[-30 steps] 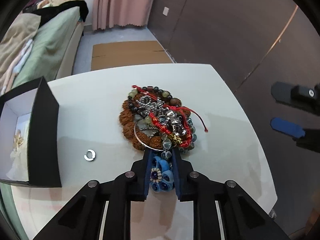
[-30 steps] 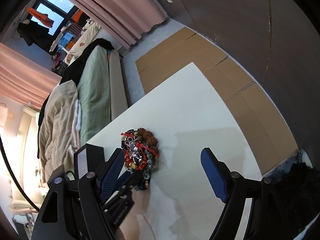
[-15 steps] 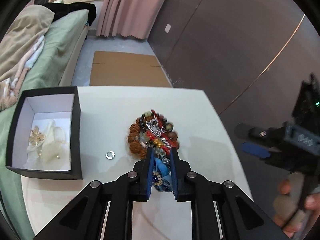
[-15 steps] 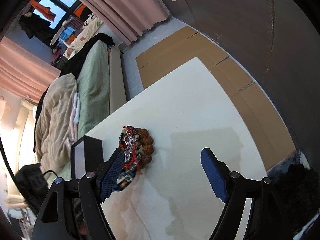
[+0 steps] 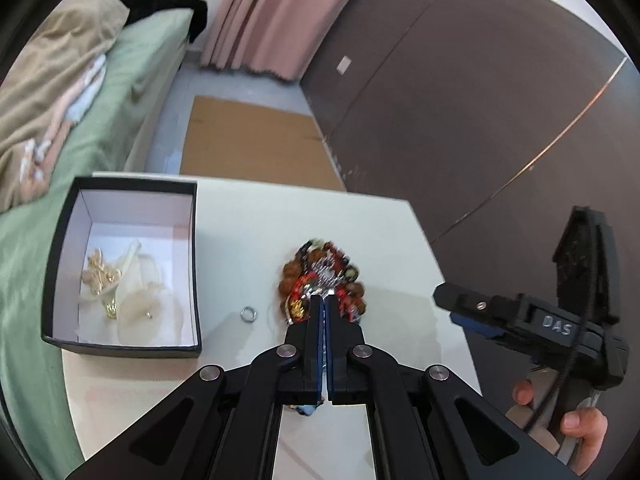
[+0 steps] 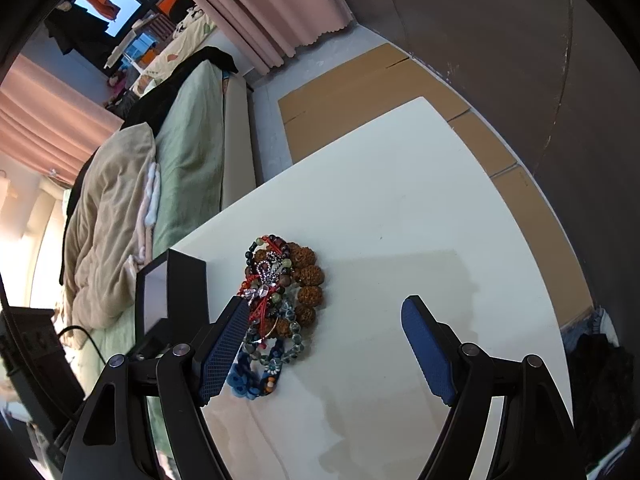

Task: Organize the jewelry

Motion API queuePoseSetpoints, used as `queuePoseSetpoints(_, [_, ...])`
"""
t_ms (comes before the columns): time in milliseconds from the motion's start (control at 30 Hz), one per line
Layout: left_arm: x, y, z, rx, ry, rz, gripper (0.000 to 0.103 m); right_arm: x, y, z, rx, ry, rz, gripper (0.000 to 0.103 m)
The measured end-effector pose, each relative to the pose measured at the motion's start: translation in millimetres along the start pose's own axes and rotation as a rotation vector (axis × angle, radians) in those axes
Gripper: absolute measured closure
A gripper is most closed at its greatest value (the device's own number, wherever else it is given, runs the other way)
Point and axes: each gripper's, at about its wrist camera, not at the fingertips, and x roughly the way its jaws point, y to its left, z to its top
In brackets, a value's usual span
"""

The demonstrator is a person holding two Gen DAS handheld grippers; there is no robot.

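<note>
The left gripper (image 5: 324, 304) had closed within the last second: its fingers (image 5: 314, 320), which a moment before stood on both sides of the blue bracelet (image 6: 252, 384), were now clenched pad against pad, and the view had pulled back and up from the heap of jewelry (image 5: 320, 280). I could see nothing held between the pads. In the right wrist view the blue bracelet lay flat on the worktop (image 5: 248, 232) at the near end of the heap, so I judged that the grasp had probably missed and that no piece had left the heap. Only a small blue bit showed under the closed fingers, and I could not tell if it hung or lay. The heap was just beyond the left fingertips, near the middle of the worktop. A small ring (image 5: 248, 313) lay between it and the open black box (image 5: 124, 350). The right gripper (image 6: 326, 302) was released, fingers wide apart, with the heap just beside its left finger (image 6: 224, 344).
</note>
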Motion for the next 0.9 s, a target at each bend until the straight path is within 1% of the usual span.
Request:
queuePoseSetpoints(33, [2.4, -0.2, -0.7, 0.002, 0.007, 0.001, 0.093, 0.2, -0.3, 0.0, 0.001, 0.0, 0.0, 0.024])
queuePoseSetpoints(67, [5.0, -1.2, -1.5, 0.007, 0.016, 0.003, 0.072, 0.2, -1.0, 0.1, 0.003, 0.0, 0.0, 0.024])
queuePoseSetpoints(100, [6.1, -2.1, -3.6, 0.009, 0.021, 0.003, 0.058, 0.1, -1.8, 0.2, 0.005, 0.0, -0.001, 0.024])
queuePoseSetpoints(133, [7.6, -3.1, -5.0, 0.009, 0.021, 0.001, 0.036, 0.3, -3.4, 0.7, 0.01, 0.001, -0.001, 0.024])
queuePoseSetpoints(167, [8.3, -3.7, -6.2, 0.008, 0.011, 0.003, 0.032, 0.4, -4.5, 1.0, 0.013, 0.001, 0.0, 0.024])
queuePoseSetpoints(233, [10.2, -3.6, -7.3, 0.001, 0.004, 0.012, 0.032, 0.7, -7.0, 2.0, 0.019, 0.003, -0.001, 0.024])
queuePoseSetpoints(300, [13.3, -6.0, -8.1, 0.016, 0.0, 0.015, 0.033, 0.5, -9.7, 3.2, 0.028, 0.003, 0.0, 0.024])
queuePoseSetpoints(367, [17.5, -11.8, -9.3, 0.051, -0.013, 0.061, 0.041, 0.2, -12.9, 5.4, 0.037, 0.001, 0.003, 0.024])
queuePoseSetpoints(400, [20.2, -14.6, -9.9, 0.067, -0.012, 0.074, 0.043, -0.3, -14.2, 6.1, 0.041, 0.0, 0.003, 0.024])
queuePoseSetpoints(467, [29.1, -20.4, -11.5, 0.101, 0.003, 0.075, 0.049, -1.9, -17.7, 8.4, 0.048, -0.005, 0.005, 0.024])
queuePoseSetpoints(567, [43.3, -29.4, -15.8, 0.155, 0.024, 0.114, 0.052, -3.3, -23.1, 12.2, 0.059, -0.007, 0.005, 0.024])
queuePoseSetpoints(700, [56.1, -34.4, -17.9, 0.198, 0.035, 0.149, 0.054, -4.2, -27.2, 15.3, 0.066, -0.005, 0.004, 0.024])
queuePoseSetpoints(767, [61.0, -36.6, -18.7, 0.227, 0.022, 0.194, 0.056, -3.9, -27.4, 15.3, 0.064, -0.006, 0.005, 0.024])
queuePoseSetpoints(800, [63.2, -37.8, -19.1, 0.242, 0.017, 0.216, 0.059, -3.7, -27.5, 15.3, 0.063, -0.005, 0.004, 0.024])
queuePoseSetpoints(867, [65.7, -38.4, -19.7, 0.264, 0.016, 0.25, 0.081, -2.7, -27.6, 16.4, 0.054, 0.002, 0.006, 0.024])
queuePoseSetpoints(900, [65.4, -37.6, -19.5, 0.266, 0.014, 0.254, 0.083, -2.0, -27.7, 16.6, 0.051, 0.007, 0.007, 0.024])
